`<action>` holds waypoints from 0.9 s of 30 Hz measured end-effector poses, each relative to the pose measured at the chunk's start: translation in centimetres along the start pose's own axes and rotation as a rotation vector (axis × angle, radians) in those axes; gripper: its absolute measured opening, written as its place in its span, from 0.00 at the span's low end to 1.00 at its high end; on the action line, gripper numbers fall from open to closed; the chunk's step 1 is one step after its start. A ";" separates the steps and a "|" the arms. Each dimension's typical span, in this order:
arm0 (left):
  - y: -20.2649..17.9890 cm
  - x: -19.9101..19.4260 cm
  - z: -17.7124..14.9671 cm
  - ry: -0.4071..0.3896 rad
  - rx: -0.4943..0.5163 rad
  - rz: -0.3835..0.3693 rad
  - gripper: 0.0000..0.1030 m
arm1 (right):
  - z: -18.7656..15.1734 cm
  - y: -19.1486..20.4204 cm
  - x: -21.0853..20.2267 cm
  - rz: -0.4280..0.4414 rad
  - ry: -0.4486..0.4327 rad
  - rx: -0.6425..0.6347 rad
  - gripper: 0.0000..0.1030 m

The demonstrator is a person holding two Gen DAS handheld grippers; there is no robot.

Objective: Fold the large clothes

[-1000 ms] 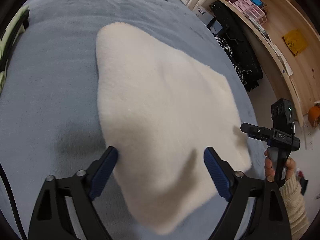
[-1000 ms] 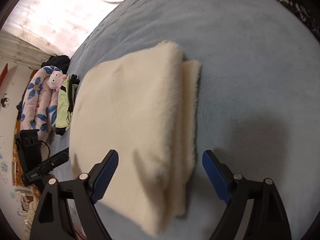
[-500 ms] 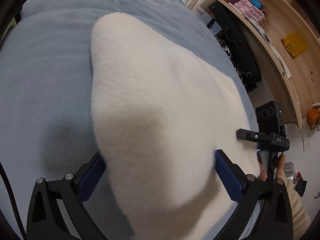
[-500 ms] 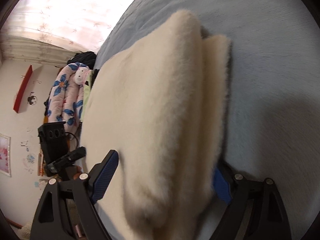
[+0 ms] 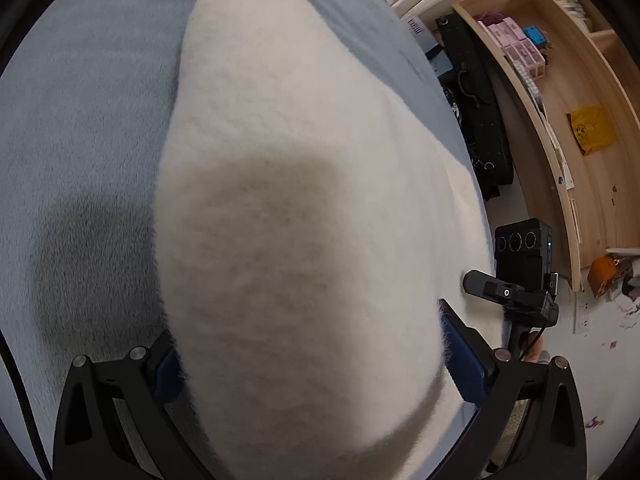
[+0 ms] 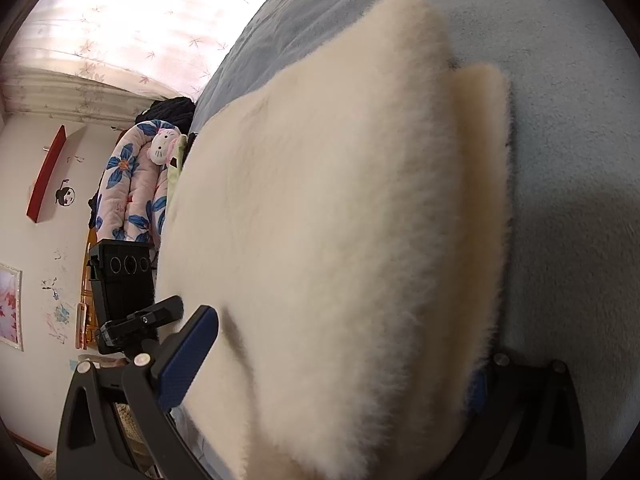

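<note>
A cream fleece garment (image 5: 304, 184), folded into a thick pad, lies on the blue-grey bed cover (image 5: 80, 92). My left gripper (image 5: 312, 360) is open, its blue pads on either side of the near edge of the fleece. My right gripper (image 6: 332, 364) is open too and straddles the opposite end of the same fleece (image 6: 332, 208), where two stacked layers show. Each gripper shows in the other's view, the right one (image 5: 516, 288) and the left one (image 6: 128, 308).
Wooden shelves (image 5: 560, 92) with boxes and a black bag (image 5: 476, 92) stand past the bed's far side. A floral quilt with a plush toy (image 6: 136, 176) lies at the bed's other end, under a curtained window (image 6: 132, 20).
Both grippers have moved in over the folded fleece, from just short of its ends to having it between their open jaws. The fleece now fills both views.
</note>
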State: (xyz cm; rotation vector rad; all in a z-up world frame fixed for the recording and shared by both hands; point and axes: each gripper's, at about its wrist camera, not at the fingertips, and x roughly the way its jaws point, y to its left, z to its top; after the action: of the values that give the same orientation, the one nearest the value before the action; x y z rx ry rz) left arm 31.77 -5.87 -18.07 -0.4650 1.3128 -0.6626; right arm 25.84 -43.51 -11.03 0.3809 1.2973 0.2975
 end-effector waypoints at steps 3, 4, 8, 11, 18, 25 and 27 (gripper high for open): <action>-0.2 0.5 0.4 0.029 0.007 -0.010 1.00 | 0.0 0.0 0.0 -0.011 -0.002 -0.009 1.00; 0.0 0.6 0.6 0.032 0.003 -0.015 1.00 | -0.1 0.0 -0.1 -0.011 -0.004 -0.009 1.00; 0.3 1.2 0.9 0.054 -0.019 -0.035 1.00 | -0.1 0.0 -0.1 -0.012 -0.013 0.001 1.00; 0.1 1.5 1.0 0.065 -0.005 -0.040 1.00 | -0.2 0.2 0.1 -0.024 -0.024 0.006 1.00; -1.1 1.4 0.7 -0.014 0.043 0.025 0.97 | -1.1 1.5 -0.2 -0.127 -0.077 -0.046 0.87; -3.1 -0.2 0.2 -0.096 0.089 0.122 0.76 | -1.8 4.5 -1.7 -0.214 -0.138 -0.079 0.49; -4.1 -0.8 0.0 -0.119 0.110 0.156 0.71 | -2.3 5.8 -2.1 -0.251 -0.160 -0.093 0.46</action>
State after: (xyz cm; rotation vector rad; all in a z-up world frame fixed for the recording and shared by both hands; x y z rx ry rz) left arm 30.94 -8.36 -14.76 -0.3039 1.1807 -0.5651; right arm 23.07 -38.90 -7.19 0.1570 1.1546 0.1119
